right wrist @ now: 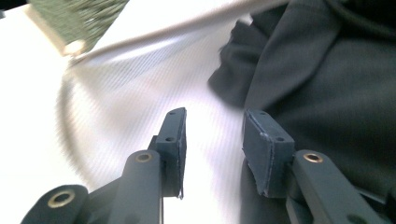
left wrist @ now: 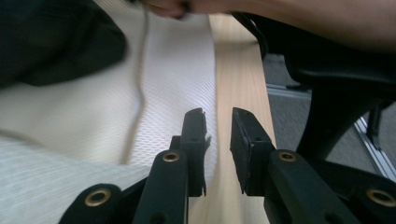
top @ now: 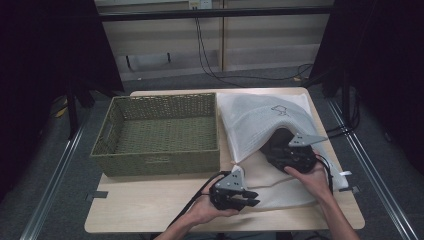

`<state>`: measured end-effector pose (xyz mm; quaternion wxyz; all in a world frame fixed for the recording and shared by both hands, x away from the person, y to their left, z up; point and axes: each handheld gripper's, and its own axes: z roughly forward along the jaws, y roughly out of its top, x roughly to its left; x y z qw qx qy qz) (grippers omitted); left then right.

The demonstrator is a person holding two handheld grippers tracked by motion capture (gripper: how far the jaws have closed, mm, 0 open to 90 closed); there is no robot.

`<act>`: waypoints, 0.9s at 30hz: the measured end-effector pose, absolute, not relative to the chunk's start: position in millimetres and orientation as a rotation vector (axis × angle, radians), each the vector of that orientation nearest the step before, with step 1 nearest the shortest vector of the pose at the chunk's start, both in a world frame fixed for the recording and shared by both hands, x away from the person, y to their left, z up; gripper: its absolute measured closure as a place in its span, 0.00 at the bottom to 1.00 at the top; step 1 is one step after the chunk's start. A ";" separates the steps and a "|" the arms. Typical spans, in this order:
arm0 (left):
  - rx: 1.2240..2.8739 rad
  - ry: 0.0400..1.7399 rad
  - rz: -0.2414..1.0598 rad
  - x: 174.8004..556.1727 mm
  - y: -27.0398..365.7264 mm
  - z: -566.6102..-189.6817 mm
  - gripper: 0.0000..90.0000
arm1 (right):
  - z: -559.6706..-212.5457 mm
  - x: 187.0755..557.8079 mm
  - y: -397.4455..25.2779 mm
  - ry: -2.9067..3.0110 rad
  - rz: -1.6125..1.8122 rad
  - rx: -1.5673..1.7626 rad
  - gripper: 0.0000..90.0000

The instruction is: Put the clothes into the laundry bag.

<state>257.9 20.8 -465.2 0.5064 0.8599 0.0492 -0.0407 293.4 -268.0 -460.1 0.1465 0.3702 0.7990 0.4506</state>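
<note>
On the light wooden bench (top: 150,205), we hold our right gripper (top: 292,152) at the mouth of a white mesh laundry bag (top: 260,122) spread over the bench's right half, jaws spread just short of a dark grey garment (right wrist: 327,84) lying inside. Our left gripper (top: 235,195), jaws slightly parted and gripping nothing, hovers over the bag's near edge by the bench's front edge. A green woven rectangular basket (top: 160,132) sits on the left half, beside the bag.

Two hand-held tongs: L tongs (top: 248,198) low near front, jaws slightly apart, pointing right; R tongs (top: 280,147) further fwd, jaws apart w/ wider gap, both forearms entering from bottom.
</note>
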 end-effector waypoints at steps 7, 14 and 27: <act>2.013 0.268 -0.009 283.3 48.1 -454.5 0.82 | -442.1 249.0 -312.3 2.152 1.286 1.115 0.69; 1.974 0.349 0.021 296.8 61.1 -453.0 0.75 | -425.7 223.1 -357.3 1.965 1.274 1.191 0.56; 2.045 0.410 0.058 298.5 49.0 -464.6 0.54 | -472.2 231.0 -385.1 1.968 1.108 1.392 0.39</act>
